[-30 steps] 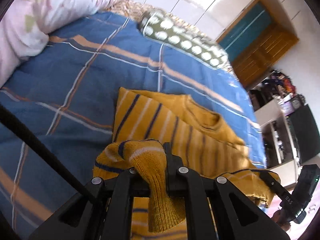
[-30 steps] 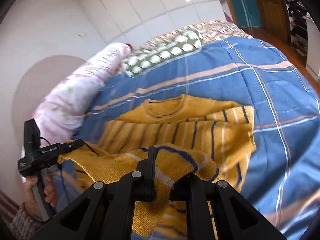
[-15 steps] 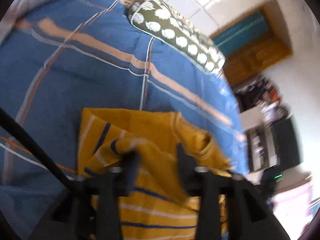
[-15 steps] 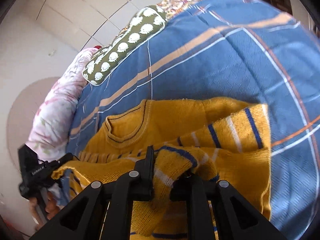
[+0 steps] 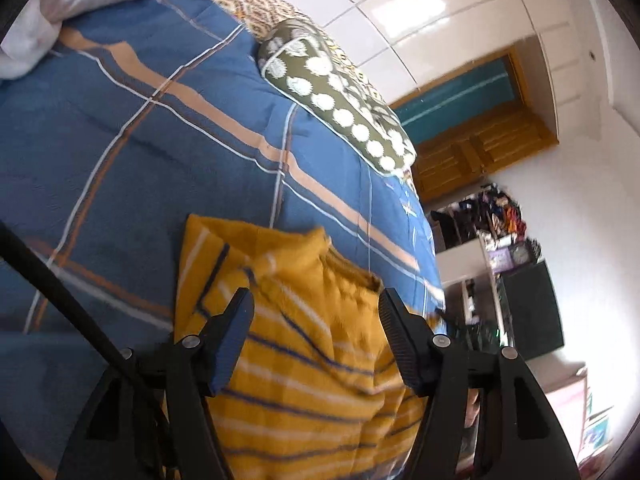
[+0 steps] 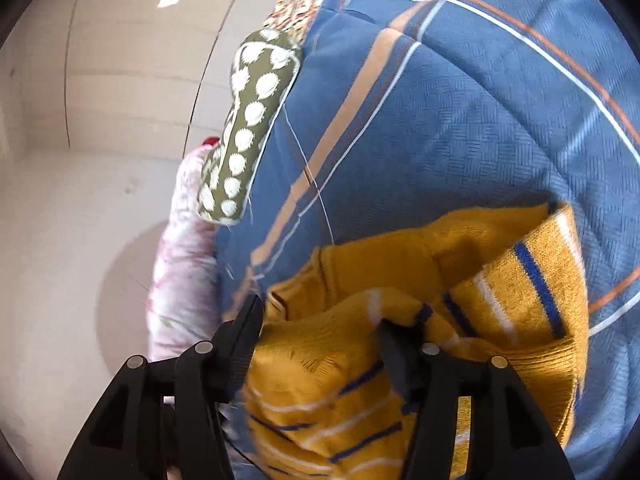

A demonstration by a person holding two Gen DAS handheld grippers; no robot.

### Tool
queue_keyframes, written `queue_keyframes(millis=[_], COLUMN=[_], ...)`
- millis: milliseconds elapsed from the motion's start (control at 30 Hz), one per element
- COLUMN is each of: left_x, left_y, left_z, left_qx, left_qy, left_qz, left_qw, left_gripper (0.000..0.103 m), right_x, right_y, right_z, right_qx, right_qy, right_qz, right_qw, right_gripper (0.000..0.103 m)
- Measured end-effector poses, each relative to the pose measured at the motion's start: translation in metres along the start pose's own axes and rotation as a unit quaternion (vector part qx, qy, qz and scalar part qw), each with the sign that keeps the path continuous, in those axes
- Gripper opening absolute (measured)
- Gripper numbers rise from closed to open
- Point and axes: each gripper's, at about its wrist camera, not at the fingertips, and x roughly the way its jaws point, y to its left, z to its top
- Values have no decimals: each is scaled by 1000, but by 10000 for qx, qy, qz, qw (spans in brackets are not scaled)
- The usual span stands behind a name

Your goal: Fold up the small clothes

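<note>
A mustard-yellow knitted sweater [image 5: 304,344] with navy and white stripes lies folded over itself on the blue plaid bedspread [image 5: 132,152]. My left gripper [image 5: 316,312] hovers just over it, jaws opening, and the cloth lies below them, free of the pads. In the right wrist view the same sweater [image 6: 472,280] bunches up in front of my right gripper [image 6: 320,324]. Its jaws are opening too, and a fold of knit sits loose between them, draped against the right finger.
A green cushion [image 5: 340,108] with white dots lies at the far side of the bed, and a pink floral quilt [image 6: 180,264] is bundled by the tiled wall. Beyond the bed's edge stand a wooden door [image 5: 476,148] and cluttered shelves [image 5: 492,220].
Both grippers were shut on the sweater's hem and have let it go, their jaws now wide apart. The lifted edge has dropped onto the sweater's upper part. The right gripper rolled and sank toward the bed.
</note>
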Motion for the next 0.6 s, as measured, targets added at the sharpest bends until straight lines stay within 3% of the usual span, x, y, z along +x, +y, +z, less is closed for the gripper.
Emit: queue_keyframes(millis=[67, 167, 200, 300, 400, 467, 600], left_x=[-14, -35, -41, -61, -80, -89, -96], left_y=[-9, -19, -23, -30, -34, -34, -27], left_z=[-15, -42, -52, -84, -121, -142, -183], left_qx=[138, 309, 348, 463, 710, 829, 842], left_qy=[38, 105, 118, 136, 39, 10, 163], left_qz=[-29, -151, -145, -40, 291, 427, 542], left_qw=[9999, 9994, 9992, 9988, 9970, 9956, 9948], left_gripper=[63, 63, 64, 64, 66, 67, 67], right_x=[-10, -29, -39, -68, -89, -102, -119], right_y=[5, 12, 13, 9, 11, 14, 3], right_z=[3, 7, 9, 10, -12, -44, -100], right_qx=[43, -47, -67, -95, -830, -1604, -2435], right_qy=[-92, -379, -510, -799, -712, -605, -432], right_qz=[103, 54, -8, -298, -1005, -1500, -1767], right_qw=[9999, 9993, 9987, 9963, 9889, 9737, 9527], right_gripper=[62, 72, 77, 77, 77, 77, 71])
